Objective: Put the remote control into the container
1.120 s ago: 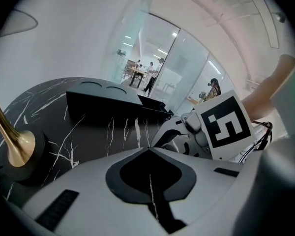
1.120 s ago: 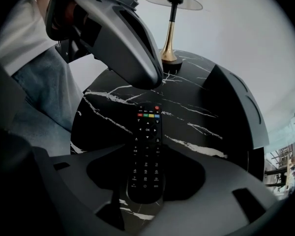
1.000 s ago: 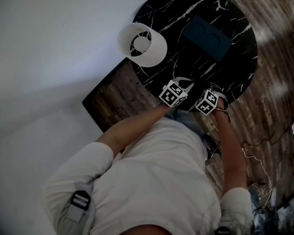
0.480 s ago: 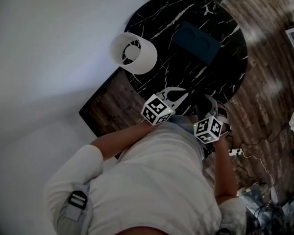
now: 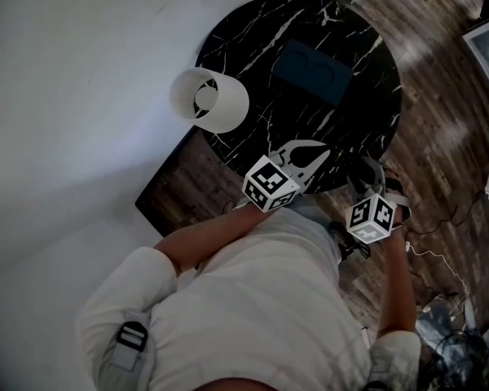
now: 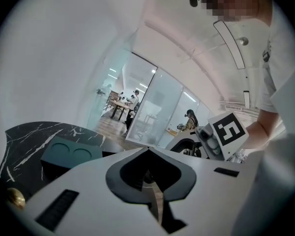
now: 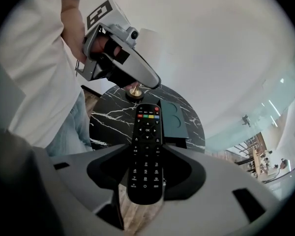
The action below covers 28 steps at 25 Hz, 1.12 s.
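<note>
Since a second ago, the two claws are being carried further apart. Then they were side by side at the near edge of the table (image 5: 253,31). Now the right claw (image 7: 147,149) is being held back off that edge, over the wood floor (image 5: 440,112), while the left claw (image 6: 148,149) is being kept at the rim with its tips over the marble.

The remote (image 7: 146,132) is being gripped in the right claw. Its lower half is being pinched between the jaws and its button face is being shown to the camera. Its top end is being pointed toward the table. It is being held in the air, well apart from the container (image 5: 312,70).

The left claw is being held closed, its tips meeting, with nothing between them.

The container, dark teal with two round hollows in its top, is being left where it lay, on the far half of the table. The lamp shade (image 5: 208,98) is likewise being left unmoved at the table's left edge.
</note>
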Motion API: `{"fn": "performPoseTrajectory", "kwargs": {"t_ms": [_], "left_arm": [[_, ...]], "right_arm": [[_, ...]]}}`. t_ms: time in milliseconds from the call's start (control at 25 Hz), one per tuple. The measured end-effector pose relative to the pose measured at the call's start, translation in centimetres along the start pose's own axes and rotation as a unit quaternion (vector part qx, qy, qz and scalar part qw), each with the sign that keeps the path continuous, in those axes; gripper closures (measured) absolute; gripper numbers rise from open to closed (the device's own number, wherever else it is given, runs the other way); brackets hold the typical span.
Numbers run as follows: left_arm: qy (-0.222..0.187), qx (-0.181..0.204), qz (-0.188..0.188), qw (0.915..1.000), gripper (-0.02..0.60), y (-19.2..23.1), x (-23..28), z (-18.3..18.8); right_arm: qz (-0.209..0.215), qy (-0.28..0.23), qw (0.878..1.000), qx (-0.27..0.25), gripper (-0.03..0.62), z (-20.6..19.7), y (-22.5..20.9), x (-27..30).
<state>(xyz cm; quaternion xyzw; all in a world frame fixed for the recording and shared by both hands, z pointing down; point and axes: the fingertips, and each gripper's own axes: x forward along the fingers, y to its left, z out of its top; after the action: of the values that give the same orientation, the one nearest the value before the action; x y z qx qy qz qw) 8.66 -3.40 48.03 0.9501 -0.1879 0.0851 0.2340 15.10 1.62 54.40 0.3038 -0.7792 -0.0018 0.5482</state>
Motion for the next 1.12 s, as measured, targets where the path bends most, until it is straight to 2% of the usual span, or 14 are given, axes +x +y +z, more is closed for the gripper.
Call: {"fn": "performPoseTrajectory", "kwargs": {"t_ms": [200,480,800,960,1120], "left_arm": [[-0.011,0.001,-0.022,0.9997,0.580,-1.3,2.3,1.9],[0.015,0.010,-0.029,0.9994,0.580,-0.8,6.4,2.0],[0.067,0.027,0.002,0.9974,0.580,4.4,11.5,-0.3],[0.101,0.029,0.025,0.9941,0.580,7.9,14.1,-2.4],[0.137,0.030,0.044,0.9892,0.580,10.9,16.3,-4.6]], "right_arm": [[-0.019,0.021,1.000,-0.002,0.384,-2.7,-3.3,-2.2],[-0.031,0.024,0.999,0.016,0.384,-4.9,-7.2,-1.5],[-0.034,0.030,0.999,0.012,0.384,-5.8,-13.5,4.9],[-0.017,0.042,0.999,0.021,0.384,-7.1,-15.2,9.9],[0.014,0.057,0.998,0.023,0.384,-8.7,-15.0,14.7]]}}
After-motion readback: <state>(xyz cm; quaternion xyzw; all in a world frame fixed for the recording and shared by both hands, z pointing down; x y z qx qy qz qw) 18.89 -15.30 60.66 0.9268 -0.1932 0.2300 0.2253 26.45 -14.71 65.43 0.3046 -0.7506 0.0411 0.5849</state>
